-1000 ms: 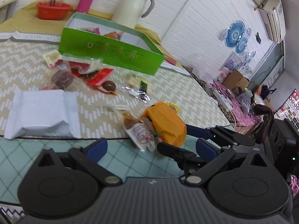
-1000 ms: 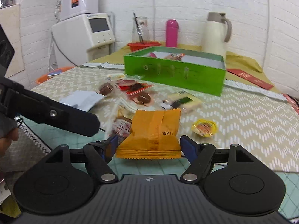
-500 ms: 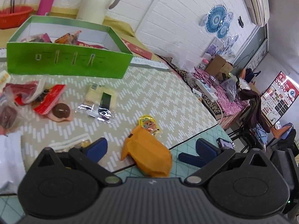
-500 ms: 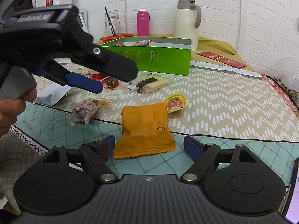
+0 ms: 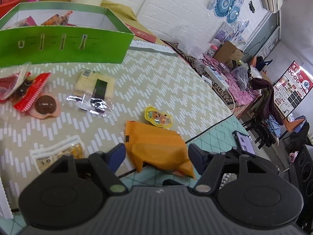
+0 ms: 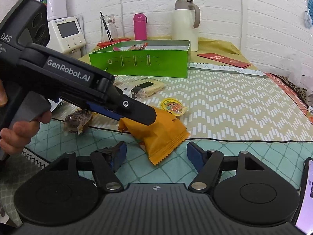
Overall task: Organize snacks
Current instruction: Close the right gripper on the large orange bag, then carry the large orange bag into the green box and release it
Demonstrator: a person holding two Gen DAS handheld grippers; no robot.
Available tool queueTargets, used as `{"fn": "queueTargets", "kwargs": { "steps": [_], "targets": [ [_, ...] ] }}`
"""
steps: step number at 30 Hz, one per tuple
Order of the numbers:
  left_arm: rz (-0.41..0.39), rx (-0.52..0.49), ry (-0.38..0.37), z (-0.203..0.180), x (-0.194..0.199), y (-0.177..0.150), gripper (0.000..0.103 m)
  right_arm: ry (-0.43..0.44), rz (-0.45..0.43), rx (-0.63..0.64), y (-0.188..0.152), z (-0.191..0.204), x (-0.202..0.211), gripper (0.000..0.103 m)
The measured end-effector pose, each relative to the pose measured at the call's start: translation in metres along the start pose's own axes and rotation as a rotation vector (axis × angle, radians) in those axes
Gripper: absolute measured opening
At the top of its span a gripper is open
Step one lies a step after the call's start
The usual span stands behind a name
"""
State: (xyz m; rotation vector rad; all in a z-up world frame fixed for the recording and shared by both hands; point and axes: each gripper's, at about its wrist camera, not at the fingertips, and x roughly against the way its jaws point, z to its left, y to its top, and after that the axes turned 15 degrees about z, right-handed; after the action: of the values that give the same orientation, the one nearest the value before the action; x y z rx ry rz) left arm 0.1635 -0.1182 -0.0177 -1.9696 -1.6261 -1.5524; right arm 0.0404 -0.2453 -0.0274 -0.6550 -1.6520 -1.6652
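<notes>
The left gripper (image 5: 156,154) has its jaws wide, one on each side of the orange snack packet (image 5: 156,146), which lies between them on the worktop (image 5: 176,82) where the chevron mat meets the teal grid cloth. From the right wrist view those jaws look poised around the packet's far end; whether they touch it I cannot tell. The right gripper (image 6: 154,154) also stands wide and holds nothing, with the packet's crimped near edge just ahead of its jaws.

Judging by the layout, the sorting is at an early stage. The green box (image 6: 140,62), well beyond both sets of jaws, already holds a few wrapped items, but most snacks are still loose: a small yellow jelly cup (image 5: 158,116) just past the orange packet, a pale cracker pack (image 5: 94,86), a clear crumpled wrapper (image 5: 92,103), a round chocolate (image 5: 46,104), red wrappers (image 5: 31,92) and a printed sachet (image 5: 58,153) to the left of the left jaws.

Readable writing: "GenRobot.AI" and "DAS" on the left gripper's body in the right wrist view, and a stamped code beginning "19M" on the orange packet. The box's markings are too small to read.
</notes>
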Motion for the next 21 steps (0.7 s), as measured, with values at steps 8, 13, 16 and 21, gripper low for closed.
{"fn": "queueTargets", "kwargs": {
  "steps": [8, 13, 16, 21],
  "targets": [
    [-0.037, -0.026, 0.083, -0.012, 0.005, -0.007, 0.032, -0.03, 0.001, 0.031, 0.006, 0.005, 0.0, 0.052],
    [-0.111, -0.032, 0.067, -0.017, 0.031, -0.006, 0.029, -0.018, -0.055, 0.057, 0.015, 0.01, 0.017, 0.05],
    [-0.167, -0.026, 0.062, -0.016, 0.05, 0.001, 0.029, -0.004, -0.105, 0.085, 0.03, 0.012, 0.025, 0.05],
    [-0.233, -0.008, 0.073, -0.006, 0.074, 0.019, 0.029, 0.031, -0.173, 0.126, 0.059, 0.01, 0.026, 0.05]
  ]
}}
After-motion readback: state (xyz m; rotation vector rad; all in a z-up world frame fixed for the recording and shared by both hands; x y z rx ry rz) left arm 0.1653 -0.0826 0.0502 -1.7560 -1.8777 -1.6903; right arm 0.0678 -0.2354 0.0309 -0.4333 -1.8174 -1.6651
